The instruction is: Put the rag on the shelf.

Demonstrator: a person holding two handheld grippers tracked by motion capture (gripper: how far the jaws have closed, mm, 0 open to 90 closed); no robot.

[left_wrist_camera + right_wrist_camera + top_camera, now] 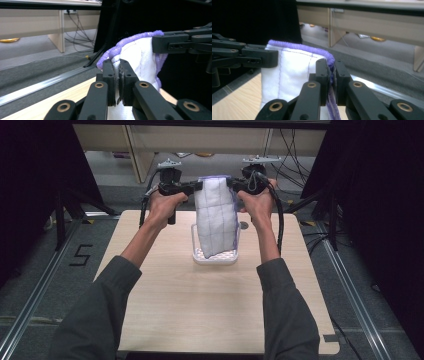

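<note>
Cloth (216, 217), white and quilted with a purple stitched edge, hangs between our two hands above the far middle of the counter (165, 310). Our left gripper (196, 186) pinches one top corner and our right gripper (231, 182) pinches the other, so the cloth drops in a loose vertical fold. Its lower end dips into a small white perforated basket (215, 258) that stands on the counter.

In the left gripper view, the fingers (109, 75) of the left gripper (117, 82) are nearly closed, clamped on the purple edge of the cloth (140, 57). In the right gripper view, the fingers (322, 75) of the right gripper (331, 82) are likewise pressed together on the hem of the cloth (292, 72).

We judge two risks. Each hold is only on the thin border, so a sideways tug could slip a corner free and drop that side. The hanging end could also catch the basket rim and tip or drag the light basket.

The counter is pale wood grain, set on a metal-railed frame. Around it lies grey floor (40, 265) with black tape marks; black curtains stand at both sides. Beyond are light wooden furniture (135, 150) and loose cables (292, 155).
</note>
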